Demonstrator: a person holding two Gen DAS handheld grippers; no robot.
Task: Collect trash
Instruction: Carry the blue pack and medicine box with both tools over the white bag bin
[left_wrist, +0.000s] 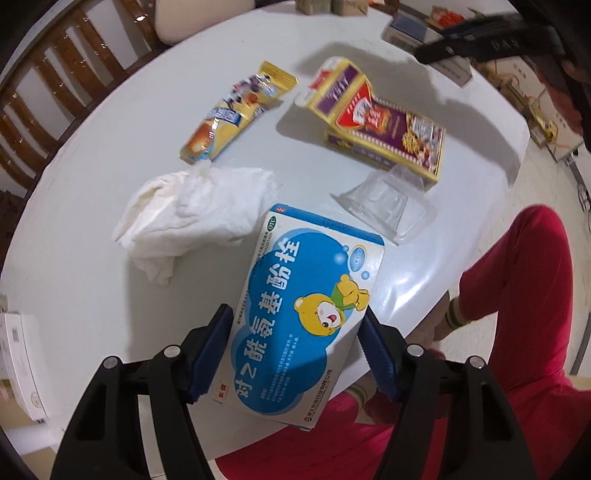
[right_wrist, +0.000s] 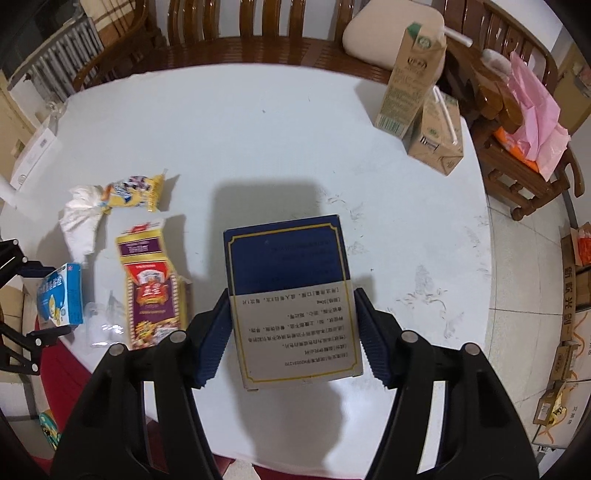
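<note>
Now the left gripper (left_wrist: 297, 350) pinches a blue bear-print box (left_wrist: 303, 314); the right gripper (right_wrist: 290, 334) clamps a navy box (right_wrist: 291, 295); crumpled tissue (left_wrist: 192, 210) lies at ten o'clock of the bear-print box.

Table centre (right_wrist: 258, 140) bare (cartons (right_wrist: 413, 85) beyond).

left tongs (left_wrist: 299, 354) pointing straight down, blue pads (left_wrist: 210, 354) pressed on both long edges of a blue box (left_wrist: 306, 314), held clear of the tabletop (left_wrist: 92, 295). right tongs (right_wrist: 291, 336) tilted steeply down, pads (right_wrist: 214, 339) clamped on the sides of a dark box (right_wrist: 291, 295), lifted. red-trousered legs (left_wrist: 517, 295) below the left tongs, at the tabletop edge.
</note>
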